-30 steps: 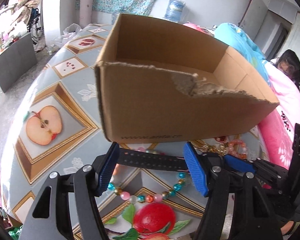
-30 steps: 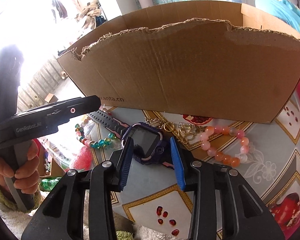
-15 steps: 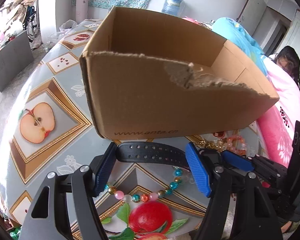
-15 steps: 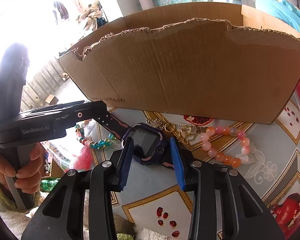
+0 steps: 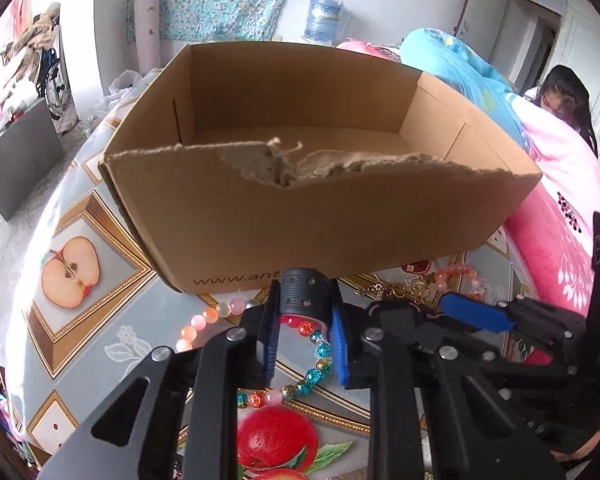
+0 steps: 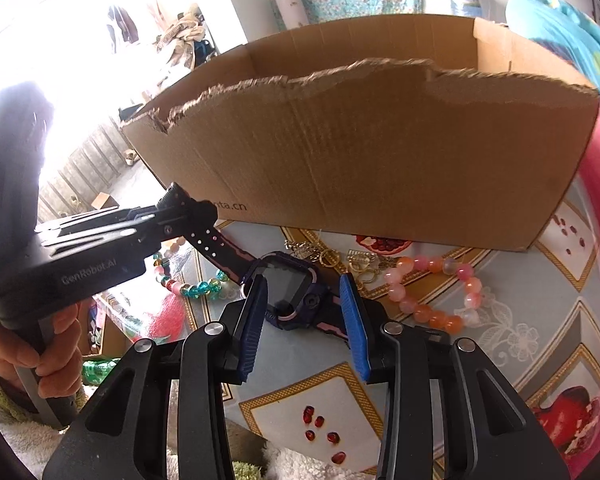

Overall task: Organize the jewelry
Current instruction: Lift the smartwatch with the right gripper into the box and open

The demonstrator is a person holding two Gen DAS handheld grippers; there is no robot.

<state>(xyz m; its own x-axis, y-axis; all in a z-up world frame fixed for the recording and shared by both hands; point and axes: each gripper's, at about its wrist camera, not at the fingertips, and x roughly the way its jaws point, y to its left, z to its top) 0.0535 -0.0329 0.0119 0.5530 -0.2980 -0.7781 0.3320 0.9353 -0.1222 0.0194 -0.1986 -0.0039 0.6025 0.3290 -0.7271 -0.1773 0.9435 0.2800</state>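
A dark purple kids' watch (image 6: 290, 292) lies in front of the torn cardboard box (image 6: 380, 160). My right gripper (image 6: 304, 292) is shut on the watch body. My left gripper (image 5: 305, 300) is closing its jaws on the free end of the black strap (image 5: 302, 294), which sits between the blue pads and is pressed by them. In the right wrist view the left gripper (image 6: 176, 200) holds that strap (image 6: 216, 248) raised at the left. A multi-coloured bead bracelet (image 5: 316, 364) lies under the strap. A pink-orange bracelet (image 6: 432, 312) and a gold chain (image 6: 340, 258) lie by the box.
The box (image 5: 300, 220) stands open-topped on a table with a fruit-print cloth (image 5: 72, 268). A person's hand (image 6: 20, 356) grips the left tool's handle. Pink and blue bedding (image 5: 548, 184) and a seated person (image 5: 560, 92) are at the right.
The left gripper's jaws have narrowed from wide apart onto the strap, which now points end-on toward the box, and the gripper has shifted sideways. The right gripper still holds the watch in place.
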